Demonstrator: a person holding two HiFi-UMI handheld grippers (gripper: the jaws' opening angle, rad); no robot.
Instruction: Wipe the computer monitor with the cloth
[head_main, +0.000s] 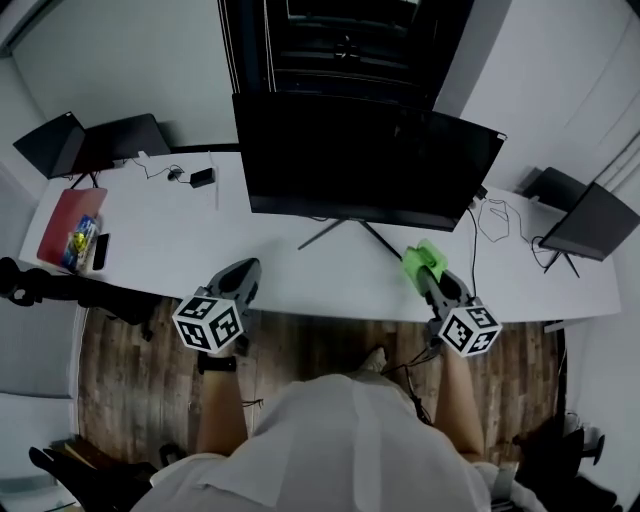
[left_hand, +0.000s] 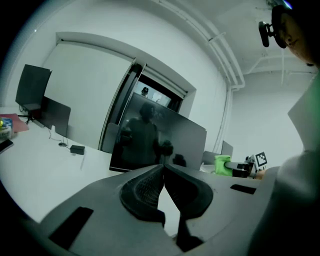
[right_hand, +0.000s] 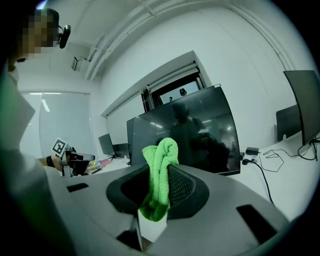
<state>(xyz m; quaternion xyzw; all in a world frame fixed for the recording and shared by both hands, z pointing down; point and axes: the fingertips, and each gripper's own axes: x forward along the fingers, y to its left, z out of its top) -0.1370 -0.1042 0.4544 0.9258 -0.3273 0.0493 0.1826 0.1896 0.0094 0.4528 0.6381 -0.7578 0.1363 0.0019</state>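
on the table (head_main: 270, 250) we see the monitor (head_main: 365, 160) at far middle, a laptop (head_main: 95, 145) far left, our left gripper (head_main: 245, 270) near left, and the cloth (head_main: 426, 255) in our right gripper (head_main: 430, 270) near right.

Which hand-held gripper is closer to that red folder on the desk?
Left. The left hand-held gripper is right of the red folder; the right hand-held gripper is farther right.

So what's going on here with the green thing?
A person stands at a white desk with a claw in each hand. The right claw is shut on a green cloth, held in front of the big dark monitor but not touching it. The left claw is shut and empty. No wiping has started yet.
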